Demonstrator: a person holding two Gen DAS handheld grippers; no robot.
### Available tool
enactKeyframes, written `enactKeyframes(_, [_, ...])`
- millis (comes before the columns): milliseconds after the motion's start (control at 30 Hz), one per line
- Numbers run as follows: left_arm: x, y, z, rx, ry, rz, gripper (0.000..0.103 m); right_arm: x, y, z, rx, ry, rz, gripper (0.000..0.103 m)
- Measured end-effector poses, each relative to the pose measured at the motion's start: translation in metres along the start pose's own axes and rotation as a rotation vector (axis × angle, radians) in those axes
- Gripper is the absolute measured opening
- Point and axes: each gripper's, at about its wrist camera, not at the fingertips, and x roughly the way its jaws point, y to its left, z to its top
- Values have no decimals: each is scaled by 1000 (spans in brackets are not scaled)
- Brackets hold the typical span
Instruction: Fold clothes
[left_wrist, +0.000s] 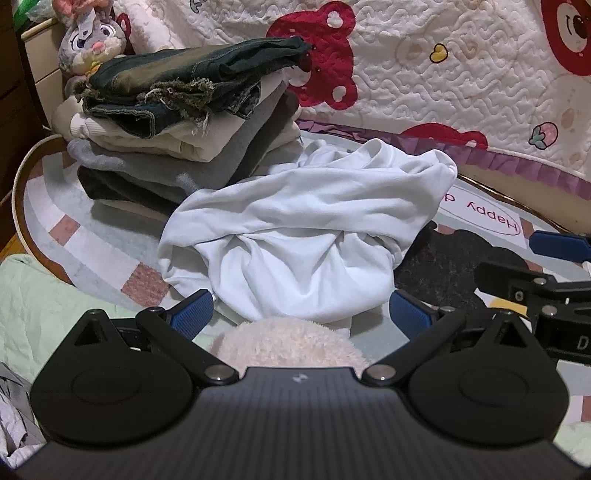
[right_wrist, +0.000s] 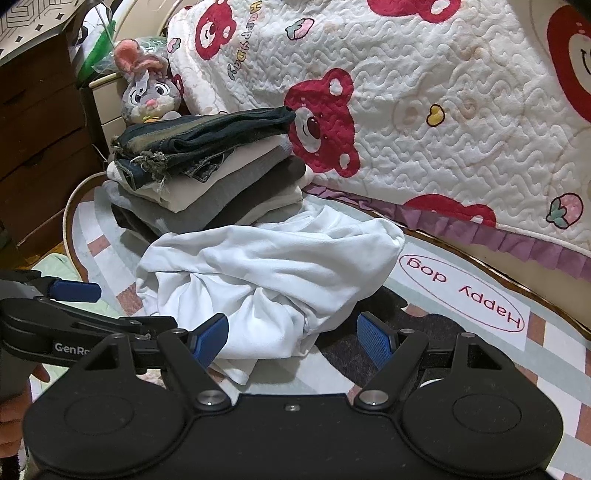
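Note:
A crumpled white garment (left_wrist: 303, 229) lies in a heap on the patterned mat (left_wrist: 92, 240), just in front of a stack of folded clothes (left_wrist: 184, 122) topped by dark frayed denim. My left gripper (left_wrist: 301, 314) is open, its blue pads on either side of the heap's near edge, holding nothing. In the right wrist view the same white garment (right_wrist: 266, 273) sits ahead of my right gripper (right_wrist: 293, 338), which is also open at the cloth's near hem. The stack (right_wrist: 207, 170) stands behind it. Both grippers sit side by side.
A quilt with red bears (right_wrist: 424, 110) hangs behind the mat. A plush rabbit (right_wrist: 147, 96) sits behind the stack, beside dark wooden drawers (right_wrist: 37, 129). A fluffy cream item (left_wrist: 288, 343) lies under my left gripper. A "Happy dog" label (right_wrist: 465, 291) marks the mat's right.

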Motion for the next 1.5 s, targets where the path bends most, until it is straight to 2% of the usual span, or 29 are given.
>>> enactKeyframes(167, [10, 23, 6, -34, 35, -5, 103, 1, -4, -2, 17, -3, 25, 82])
enactKeyframes(233, [13, 37, 11, -53, 33, 21, 103, -5, -1, -1, 13, -33, 82, 82])
enactKeyframes(367, [23, 69, 20, -64, -12, 43, 103, 11, -8, 6, 70, -26, 185, 84])
enactKeyframes(433, [40, 85, 20, -49, -17, 61, 103, 32, -15, 8, 100, -45, 188, 84])
enactKeyframes(533, [63, 108, 15, -40, -65, 75, 100, 71, -34, 7, 188, 14, 179, 84])
enactKeyframes(633, [80, 132, 14, -111, -75, 29, 96, 100, -60, 9, 315, 66, 243, 84])
enactKeyframes(700, [90, 144, 15, -150, -79, -26, 90, 112, -73, 15, 360, 76, 264, 84])
enactKeyframes(767, [102, 150, 18, -179, -63, -47, 89, 120, -85, 24, 372, 68, 255, 84])
enactKeyframes(867, [130, 154, 23, -165, -56, -78, 91, 133, -92, 43, 338, 49, 171, 87])
enactKeyframes(933, [151, 161, 22, -204, -23, -33, 92, 144, -97, 54, 336, 44, 102, 87])
enactKeyframes(1000, [160, 172, 18, -288, -5, -110, 92, 157, -107, 56, 389, 49, 95, 87])
enactKeyframes(1100, [167, 186, 11, -405, -10, -207, 96, 180, -125, 42, 530, 89, 75, 87])
enactKeyframes(1300, [190, 178, 10, -428, 0, -287, 96, 214, -129, -5, 719, 134, 139, 90])
enactKeyframes(1367, [197, 170, 11, -389, 4, -303, 90, 224, -130, -16, 781, 126, 172, 93])
enactKeyframes(1400, [199, 160, 12, -326, 26, -274, 76, 229, -132, -22, 822, 119, 198, 94])
enactKeyframes(1433, [201, 150, 13, -264, 48, -245, 67, 234, -134, -28, 862, 113, 224, 95])
enactKeyframes(1500, [204, 143, 14, -260, 75, -269, 56, 246, -133, -37, 918, 111, 287, 98])
